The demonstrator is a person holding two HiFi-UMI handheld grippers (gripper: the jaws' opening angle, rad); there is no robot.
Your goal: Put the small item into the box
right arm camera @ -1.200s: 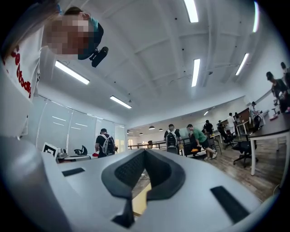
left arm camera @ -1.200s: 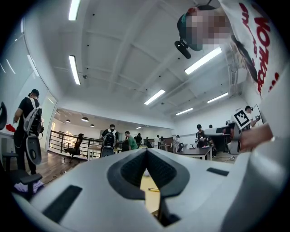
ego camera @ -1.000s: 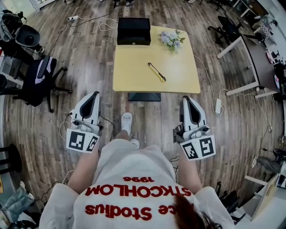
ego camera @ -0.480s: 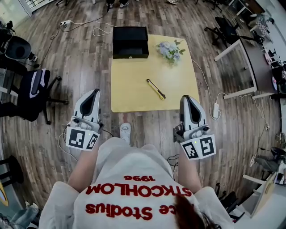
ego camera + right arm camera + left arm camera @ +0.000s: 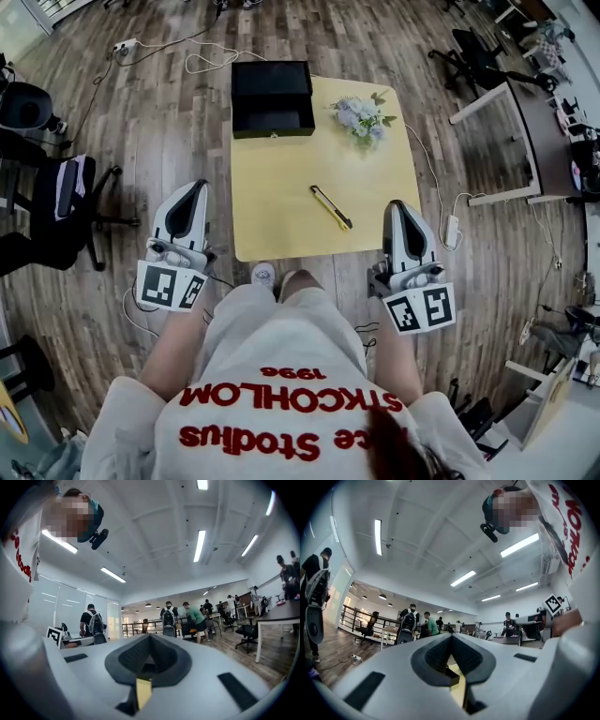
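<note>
A small yellow and black item (image 5: 331, 207) lies on the middle of the yellow table (image 5: 281, 187). The black box (image 5: 273, 97) stands at the table's far left corner, its front drawer open towards me. My left gripper (image 5: 194, 187) hangs shut beside the table's near left corner, holding nothing. My right gripper (image 5: 397, 208) hangs shut at the near right corner, also with nothing in it. In the left gripper view the left gripper (image 5: 451, 637) points level into the room. The right gripper (image 5: 150, 637) does the same in its own view.
A bunch of flowers (image 5: 362, 114) stands at the table's far right. Office chairs (image 5: 56, 202) stand on the wood floor to the left. A white desk (image 5: 525, 122) and a chair (image 5: 478, 56) are on the right. Cables and a power strip (image 5: 453, 232) lie on the floor.
The person has stepped forward, so the table now lies closer, between the two grippers. Both grippers stay shut and keep their pose beside the body.
</note>
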